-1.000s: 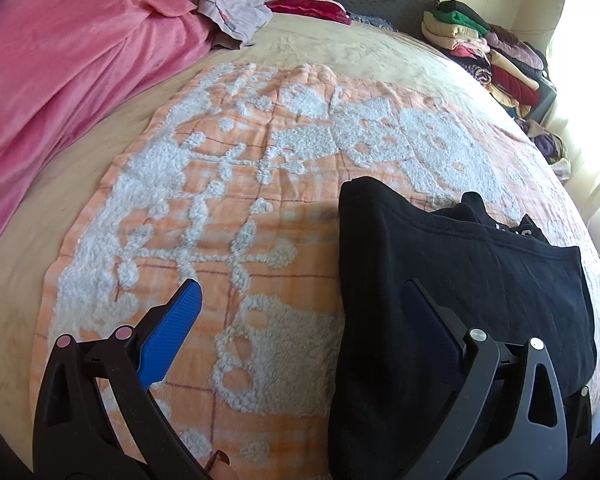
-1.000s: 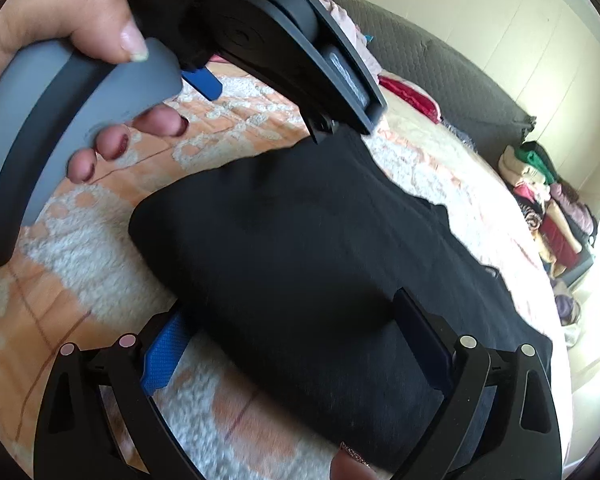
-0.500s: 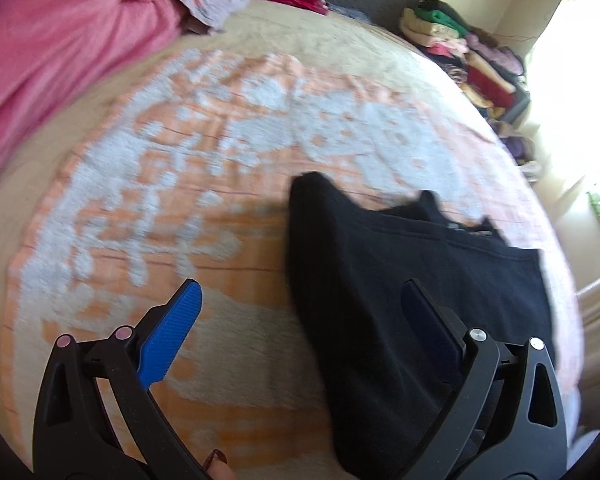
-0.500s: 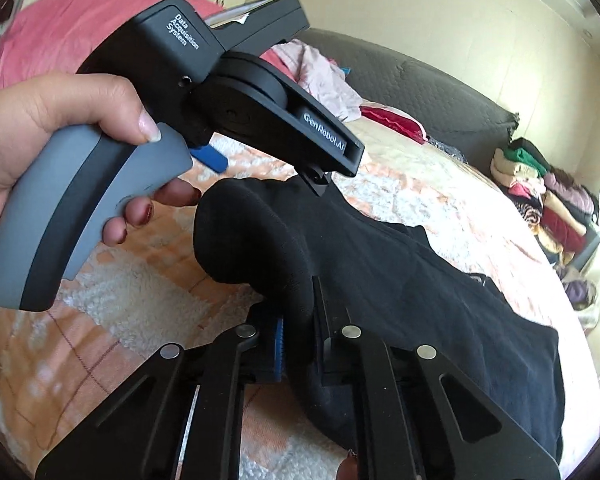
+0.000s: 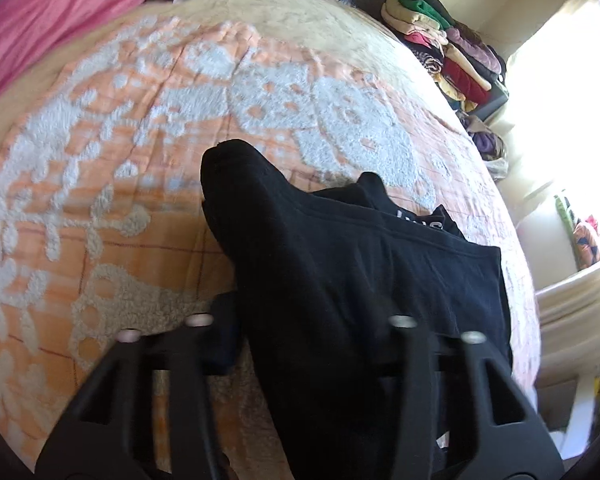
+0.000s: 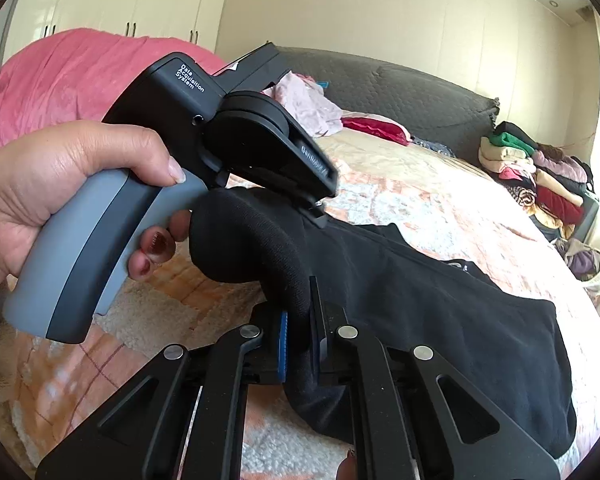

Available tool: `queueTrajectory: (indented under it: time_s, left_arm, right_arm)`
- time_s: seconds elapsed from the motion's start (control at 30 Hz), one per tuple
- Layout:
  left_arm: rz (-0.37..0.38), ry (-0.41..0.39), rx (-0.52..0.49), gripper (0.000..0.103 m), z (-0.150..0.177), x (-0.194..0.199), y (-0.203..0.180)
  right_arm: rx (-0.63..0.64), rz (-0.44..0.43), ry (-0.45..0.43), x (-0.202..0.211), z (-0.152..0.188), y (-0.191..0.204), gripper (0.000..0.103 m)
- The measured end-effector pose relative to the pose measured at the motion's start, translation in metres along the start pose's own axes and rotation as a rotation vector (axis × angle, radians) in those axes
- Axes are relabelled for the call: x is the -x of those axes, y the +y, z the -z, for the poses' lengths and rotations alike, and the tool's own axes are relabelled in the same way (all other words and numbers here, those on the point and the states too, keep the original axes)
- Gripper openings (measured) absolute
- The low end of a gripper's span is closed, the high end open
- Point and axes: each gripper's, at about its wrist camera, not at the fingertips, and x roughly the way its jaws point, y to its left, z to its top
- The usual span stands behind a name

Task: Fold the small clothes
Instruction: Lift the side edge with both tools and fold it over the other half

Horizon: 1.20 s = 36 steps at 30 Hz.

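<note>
both grippers now clamp the black garment

the left gripper has just been closing on the black garment, fabric between its jaws. the right gripper, wide a second ago, pinches a fold; the near edge now hangs lifted off the orange towel.

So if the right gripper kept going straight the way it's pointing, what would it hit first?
Likely the left gripper's body, held by a hand just beyond the black garment that the right gripper pinches; depth is unclear.
</note>
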Motion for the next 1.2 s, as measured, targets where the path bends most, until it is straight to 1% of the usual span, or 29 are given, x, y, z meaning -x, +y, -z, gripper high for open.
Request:
queueTrajectory:
  time_s: [0.03, 0.13, 0.27, 0.4, 0.57, 0.7, 0.87, 1.07, 1.2]
  left_arm:
    - [-0.007, -0.008, -0.012, 0.022, 0.0, 0.003, -0.004]
    - [-0.028, -0.04, -0.064, 0.018, -0.001, 0.014, -0.023]
    - [-0.047, -0.082, -0.14, 0.017, 0.0, 0.027, -0.056]
    - [-0.044, -0.115, -0.205, 0.017, -0.001, 0.038, -0.092]
    - [-0.037, -0.14, -0.27, 0.017, -0.002, 0.042, -0.134]
    - [-0.032, -0.141, -0.293, 0.017, 0.001, 0.039, -0.159]
    - [-0.027, -0.131, -0.317, 0.017, 0.01, 0.023, -0.184]
    - [-0.009, -0.098, -0.316, 0.017, 0.019, -0.002, -0.207]
    - [-0.014, -0.081, -0.325, 0.017, 0.026, -0.015, -0.221]
  right_arm:
    - [-0.008, 0.003, -0.004, 0.002, 0.0, -0.002, 0.007]
    - [-0.048, 0.014, -0.021, 0.007, -0.001, -0.016, 0.007]
    - [-0.11, 0.032, -0.053, 0.025, 0.0, -0.033, 0.006]
    - [-0.16, 0.056, -0.088, 0.045, 0.002, -0.052, 0.006]
    - [-0.196, 0.1, -0.125, 0.071, 0.003, -0.071, 0.006]
    - [-0.234, 0.131, -0.134, 0.086, 0.009, -0.087, 0.006]
    - [-0.285, 0.154, -0.119, 0.096, 0.023, -0.104, 0.006]
    - [-0.354, 0.161, -0.085, 0.098, 0.043, -0.121, 0.006]
    - [-0.408, 0.151, -0.066, 0.099, 0.056, -0.135, 0.006]
